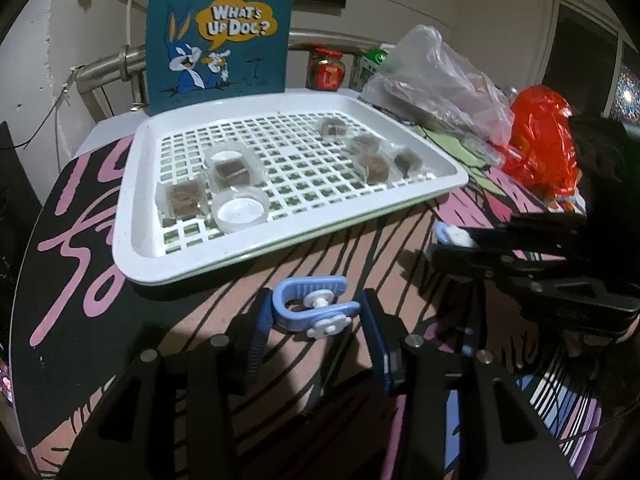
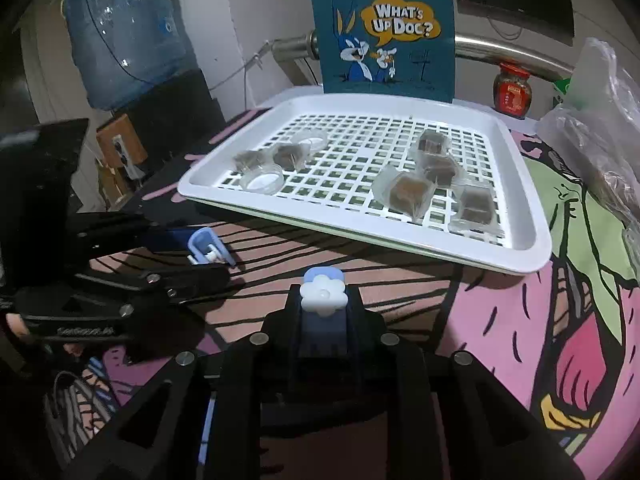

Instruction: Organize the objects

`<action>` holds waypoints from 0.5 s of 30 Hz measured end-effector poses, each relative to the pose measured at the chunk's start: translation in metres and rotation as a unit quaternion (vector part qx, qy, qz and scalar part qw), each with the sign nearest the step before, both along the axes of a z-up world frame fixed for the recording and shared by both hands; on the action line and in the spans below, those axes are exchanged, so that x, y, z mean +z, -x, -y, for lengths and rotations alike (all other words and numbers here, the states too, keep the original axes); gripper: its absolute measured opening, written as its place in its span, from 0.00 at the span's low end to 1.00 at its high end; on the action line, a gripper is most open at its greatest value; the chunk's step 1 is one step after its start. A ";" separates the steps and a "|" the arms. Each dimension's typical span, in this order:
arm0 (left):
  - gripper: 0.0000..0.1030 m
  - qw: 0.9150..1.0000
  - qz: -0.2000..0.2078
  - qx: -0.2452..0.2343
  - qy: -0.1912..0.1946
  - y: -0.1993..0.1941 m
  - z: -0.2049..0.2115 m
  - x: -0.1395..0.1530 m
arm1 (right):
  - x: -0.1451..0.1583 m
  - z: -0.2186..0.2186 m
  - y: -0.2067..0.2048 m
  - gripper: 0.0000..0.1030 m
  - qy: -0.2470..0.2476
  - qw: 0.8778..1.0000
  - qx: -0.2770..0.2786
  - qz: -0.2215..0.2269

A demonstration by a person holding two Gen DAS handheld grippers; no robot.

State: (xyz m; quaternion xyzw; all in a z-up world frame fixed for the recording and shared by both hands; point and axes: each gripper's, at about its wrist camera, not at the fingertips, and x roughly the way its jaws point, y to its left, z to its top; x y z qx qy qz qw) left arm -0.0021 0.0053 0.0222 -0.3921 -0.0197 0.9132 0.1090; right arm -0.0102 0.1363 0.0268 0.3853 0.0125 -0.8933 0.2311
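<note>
Each tool pinches a blue clip: the left tool (image 1: 316, 316) holds one clip (image 1: 310, 306), the right tool (image 2: 323, 300) another (image 2: 323, 290), near the white tray (image 1: 132, 240), probably for sorting.

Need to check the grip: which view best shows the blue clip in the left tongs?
The left wrist view: the blue clip sits sideways between the left tongs, its U-shape and white flower knob plain. The right wrist view shows that clip only small, at the left, half hidden by the fingers.
</note>
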 end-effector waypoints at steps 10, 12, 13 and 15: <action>0.42 1.000 -0.018 0.011 0.001 -0.004 0.002 0.004 | 0.009 -0.004 -0.014 0.18 0.014 0.999 -0.007 -0.039; 0.42 1.000 -0.018 0.010 0.002 -0.004 0.002 0.004 | 0.009 -0.006 -0.014 0.18 0.017 0.999 -0.010 -0.040; 0.42 1.000 -0.019 0.010 0.003 -0.004 0.002 0.004 | 0.010 -0.007 -0.014 0.18 0.018 0.999 -0.011 -0.042; 0.42 1.000 -0.021 0.009 0.005 -0.004 0.002 0.005 | 0.010 -0.007 -0.015 0.18 0.019 0.999 -0.012 -0.042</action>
